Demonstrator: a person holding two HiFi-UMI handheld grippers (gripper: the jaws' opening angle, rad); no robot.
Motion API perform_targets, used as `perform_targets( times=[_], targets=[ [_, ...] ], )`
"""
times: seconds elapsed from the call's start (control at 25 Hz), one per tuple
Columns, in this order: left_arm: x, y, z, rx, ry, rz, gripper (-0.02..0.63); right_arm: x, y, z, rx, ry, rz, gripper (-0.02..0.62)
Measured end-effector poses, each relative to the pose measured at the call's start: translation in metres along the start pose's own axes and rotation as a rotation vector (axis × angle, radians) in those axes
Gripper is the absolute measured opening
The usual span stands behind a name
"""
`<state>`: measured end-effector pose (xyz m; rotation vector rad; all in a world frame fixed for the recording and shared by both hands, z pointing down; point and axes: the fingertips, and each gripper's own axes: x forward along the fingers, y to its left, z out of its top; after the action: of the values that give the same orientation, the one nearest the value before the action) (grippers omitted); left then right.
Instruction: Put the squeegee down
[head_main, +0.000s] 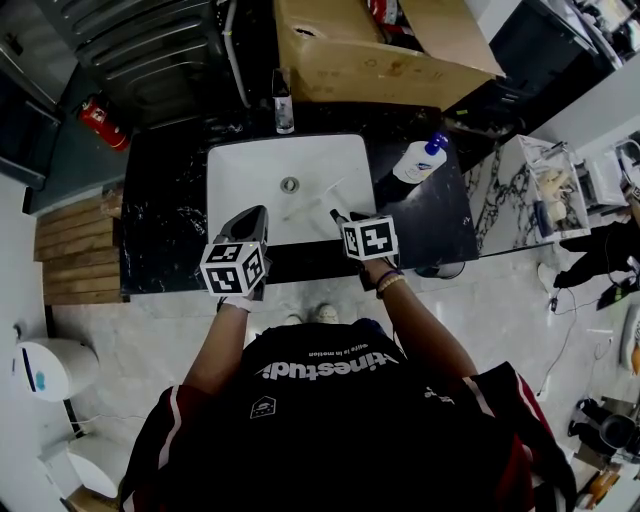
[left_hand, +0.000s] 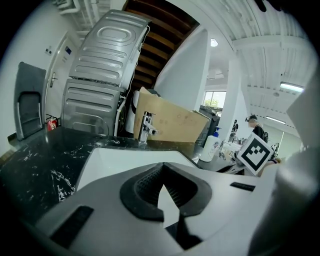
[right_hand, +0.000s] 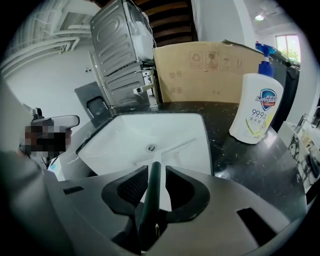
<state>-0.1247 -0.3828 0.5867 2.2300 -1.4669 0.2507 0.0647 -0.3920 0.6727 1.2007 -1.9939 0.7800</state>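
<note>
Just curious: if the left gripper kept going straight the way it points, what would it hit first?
Most likely the white sink, lying just ahead below the left gripper; the faucet stands farther back. Depth is uncertain.

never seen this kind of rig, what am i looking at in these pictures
A person stands at a sink in a black counter, with a handheld gripper in each hand; the marked cubes are part of them. One picture comes from a head camera looking down, the others from cameras riding on each gripper. A soap bottle stands on the counter. The right gripper has its fingers apart around the handle of a squeegee, blade in the basin. The left gripper is shut and empty.
</note>
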Motion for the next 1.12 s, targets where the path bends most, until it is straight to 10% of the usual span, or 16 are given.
perform_targets(
  times=[0.44, 0.8, 1.12],
  targets=[
    [-0.033, 0.002, 0.038, 0.006, -0.093, 0.017, 0.012, -0.065, 0.015, 0.064, 0.041, -0.349, 0.078, 0.123],
    [-0.102, -0.023, 0.15, 0.151, -0.311, 0.021, 0.012, -0.211, 0.073, 0.165, -0.039, -0.781, 0.204, 0.057],
    [-0.157, -0.063, 0.205, 0.21, -0.464, -0.011, 0.012, -0.307, 0.107, 0.18, -0.149, -0.936, 0.201, 0.038]
  ],
)
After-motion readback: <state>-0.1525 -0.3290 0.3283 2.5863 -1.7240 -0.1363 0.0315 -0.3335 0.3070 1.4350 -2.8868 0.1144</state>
